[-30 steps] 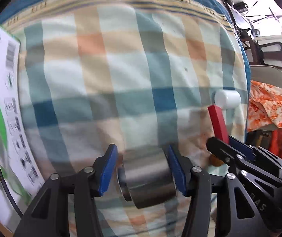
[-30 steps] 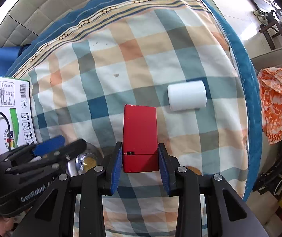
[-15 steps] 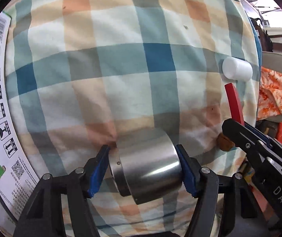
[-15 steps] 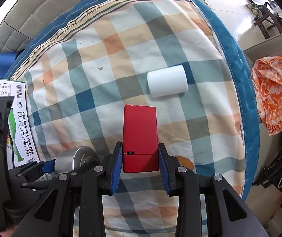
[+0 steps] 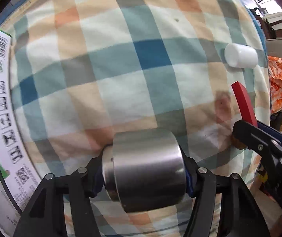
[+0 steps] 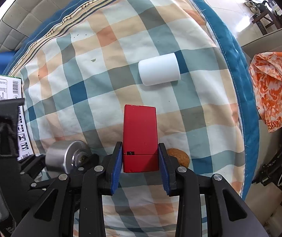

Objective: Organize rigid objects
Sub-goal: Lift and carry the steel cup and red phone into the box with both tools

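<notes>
Left gripper [image 5: 143, 174] clamps a metal cylinder [image 5: 146, 169] between its blue pads, the cylinder lying sideways over the near part of the checked cloth [image 5: 121, 69]. Right gripper [image 6: 140, 167] grips the lower end of a red block [image 6: 140, 136], which points toward a white cylinder [image 6: 159, 69] lying apart on the cloth. A brown round object [image 6: 179, 156] sits just beside the right gripper's right finger; a printed carton [image 5: 0, 118] borders the cloth's left edge.

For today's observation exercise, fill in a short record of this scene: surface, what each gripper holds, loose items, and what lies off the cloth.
surface: checked cloth
left gripper: shut on metal cylinder
right gripper: shut on red block
loose on cloth: white cylinder, lying on its side; brown round item, partly hidden
off the cloth: printed box on the left; orange patterned fabric on the right
</notes>
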Action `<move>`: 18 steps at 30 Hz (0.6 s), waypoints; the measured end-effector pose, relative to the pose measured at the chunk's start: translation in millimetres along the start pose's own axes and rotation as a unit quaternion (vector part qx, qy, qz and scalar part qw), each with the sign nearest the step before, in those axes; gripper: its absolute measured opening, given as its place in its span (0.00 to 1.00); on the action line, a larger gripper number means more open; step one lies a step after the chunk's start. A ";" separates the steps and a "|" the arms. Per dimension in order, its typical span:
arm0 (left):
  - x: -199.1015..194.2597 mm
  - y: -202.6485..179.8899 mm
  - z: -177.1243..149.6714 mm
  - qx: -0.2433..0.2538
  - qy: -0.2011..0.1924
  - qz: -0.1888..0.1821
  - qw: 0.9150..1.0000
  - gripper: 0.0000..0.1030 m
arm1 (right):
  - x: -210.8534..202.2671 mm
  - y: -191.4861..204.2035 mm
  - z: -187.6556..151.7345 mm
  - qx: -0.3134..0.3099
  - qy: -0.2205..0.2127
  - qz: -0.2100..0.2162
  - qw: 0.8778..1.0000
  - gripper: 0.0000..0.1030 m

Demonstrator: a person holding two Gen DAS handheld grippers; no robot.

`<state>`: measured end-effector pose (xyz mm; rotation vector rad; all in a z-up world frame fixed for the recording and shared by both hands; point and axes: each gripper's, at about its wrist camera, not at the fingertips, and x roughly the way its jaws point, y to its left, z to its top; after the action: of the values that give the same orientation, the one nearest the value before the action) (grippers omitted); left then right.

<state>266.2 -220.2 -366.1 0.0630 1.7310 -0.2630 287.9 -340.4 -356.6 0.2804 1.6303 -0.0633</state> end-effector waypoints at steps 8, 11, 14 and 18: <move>-49.2 5.9 -23.8 -0.005 -0.046 -0.037 0.998 0.54 | -21.2 8.2 -6.7 -0.010 -0.017 0.018 1.000 0.35; -81.2 11.4 -31.8 -0.005 -0.072 -0.057 0.996 0.54 | -42.3 21.7 -12.5 -0.024 -0.031 0.031 0.999 0.35; -115.9 23.8 -41.0 0.001 -0.106 -0.065 0.992 0.54 | -73.4 39.8 -18.7 -0.038 -0.055 0.050 0.997 0.35; -165.8 68.6 -46.6 -0.011 -0.145 -0.073 0.987 0.54 | -110.0 74.8 -20.8 -0.057 -0.084 0.066 0.993 0.35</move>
<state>263.8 -126.2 -206.4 -0.1140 1.4506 -0.3431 289.9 -279.4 -236.6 0.2867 1.4392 0.1045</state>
